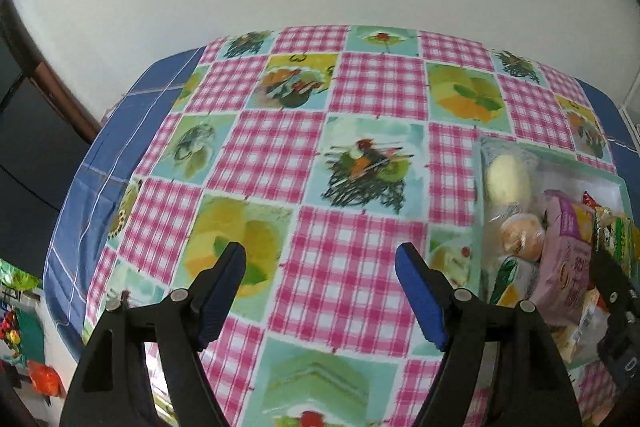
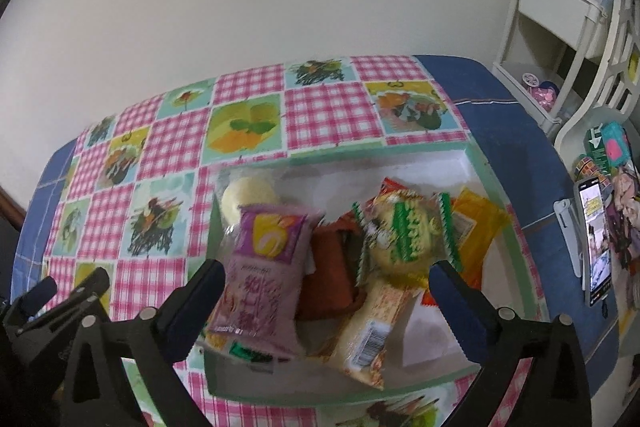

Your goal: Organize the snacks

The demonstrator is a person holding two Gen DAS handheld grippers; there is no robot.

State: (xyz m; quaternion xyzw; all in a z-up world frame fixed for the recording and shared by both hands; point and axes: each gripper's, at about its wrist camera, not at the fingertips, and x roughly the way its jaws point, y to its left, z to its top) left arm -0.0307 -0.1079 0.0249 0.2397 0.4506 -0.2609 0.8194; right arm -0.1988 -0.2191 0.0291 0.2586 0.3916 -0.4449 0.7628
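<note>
- The snacks lie heaped in a shallow white tray (image 2: 472, 163) with a pale green rim, on the right part of the table (image 2: 320, 107); the left part of its cloth is bare.
- On top: a purple packet (image 2: 264, 267), a round cake in a green-and-white wrapper (image 2: 404, 239), a long yellow pack (image 2: 372, 331) with a barcode, an orange packet (image 2: 476, 227), something red-brown (image 2: 332, 275) between them, and a pale bun (image 2: 248, 197) in clear film at the far left corner.
- They look light, soft and crinkly; film is likely slippery, and the cakes would squash under a hard pinch. A sealed edge or a narrow side looks the best hold.
- The right tongs (image 2: 324, 301) hang just above the heap, jaws spread wide and empty, the purple packet and the cake lying between their lines.
- The left tongs (image 1: 320, 287) stand half open over the bare cloth, beside the tray, holding nothing.
- Packets overlap, so lifting one may drag its neighbour.
- Off the table's right edge: a phone (image 2: 596, 247) on a stand and a white shelf (image 2: 556, 27); neither is in the way.
</note>
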